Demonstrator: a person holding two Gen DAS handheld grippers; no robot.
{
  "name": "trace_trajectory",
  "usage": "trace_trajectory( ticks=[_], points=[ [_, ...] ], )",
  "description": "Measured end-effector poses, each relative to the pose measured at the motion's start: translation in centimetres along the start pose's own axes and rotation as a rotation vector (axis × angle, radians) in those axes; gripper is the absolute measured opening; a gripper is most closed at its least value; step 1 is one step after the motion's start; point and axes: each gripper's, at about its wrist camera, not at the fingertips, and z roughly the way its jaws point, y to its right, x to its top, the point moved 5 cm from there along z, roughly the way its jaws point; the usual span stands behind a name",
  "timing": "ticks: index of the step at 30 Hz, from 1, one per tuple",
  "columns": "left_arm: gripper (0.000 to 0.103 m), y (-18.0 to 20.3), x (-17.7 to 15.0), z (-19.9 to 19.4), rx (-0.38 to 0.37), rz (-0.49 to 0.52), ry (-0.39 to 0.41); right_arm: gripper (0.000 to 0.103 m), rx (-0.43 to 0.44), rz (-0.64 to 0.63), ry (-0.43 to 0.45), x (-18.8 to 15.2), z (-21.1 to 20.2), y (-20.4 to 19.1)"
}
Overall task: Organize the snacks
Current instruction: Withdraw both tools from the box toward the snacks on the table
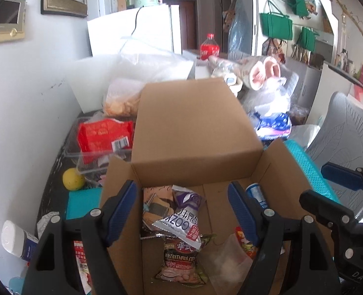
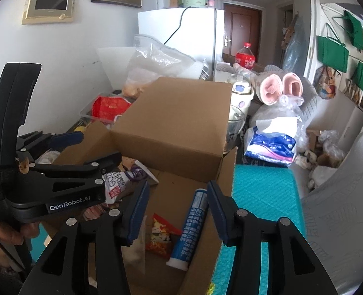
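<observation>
An open cardboard box [image 1: 196, 132] with its lid flap raised stands on a teal mat; it also shows in the right wrist view [image 2: 179, 127]. Inside lie several snacks: a white and purple packet [image 1: 181, 218], a nutritious cereal packet [image 1: 181, 263], a blue tube [image 2: 193, 226] and an orange-red packet [image 2: 160, 236]. My left gripper [image 1: 181, 211] is open and empty above the box's inside. My right gripper [image 2: 179, 211] is open and empty above the blue tube. The left gripper's body shows at the left of the right wrist view [image 2: 58, 177].
A clear tray with a red packet [image 1: 102, 135], a yellow ball [image 1: 73, 179] and a white bottle [image 1: 16, 241] lie left of the box. Plastic bags, a cola bottle [image 2: 245, 56], pink slippers [image 2: 279, 86] and a blue tissue pack [image 2: 269, 145] crowd the back. A grey chair [image 2: 341, 196] stands right.
</observation>
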Motion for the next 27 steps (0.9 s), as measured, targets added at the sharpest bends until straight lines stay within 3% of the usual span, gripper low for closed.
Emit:
trace_trajectory(
  ticks=[15, 27],
  points=[
    [0.077, 1.0, 1.3, -11.6, 0.017, 0.052, 0.142, 0.048, -0.043, -0.024, 0.14, 1.1, -10.0, -1.0],
    [0.077, 1.9, -2.6, -17.0, -0.004, 0.064, 0.153, 0.053, -0.076, 0.008, 0.17, -2.8, -15.2, -1.5]
  ],
)
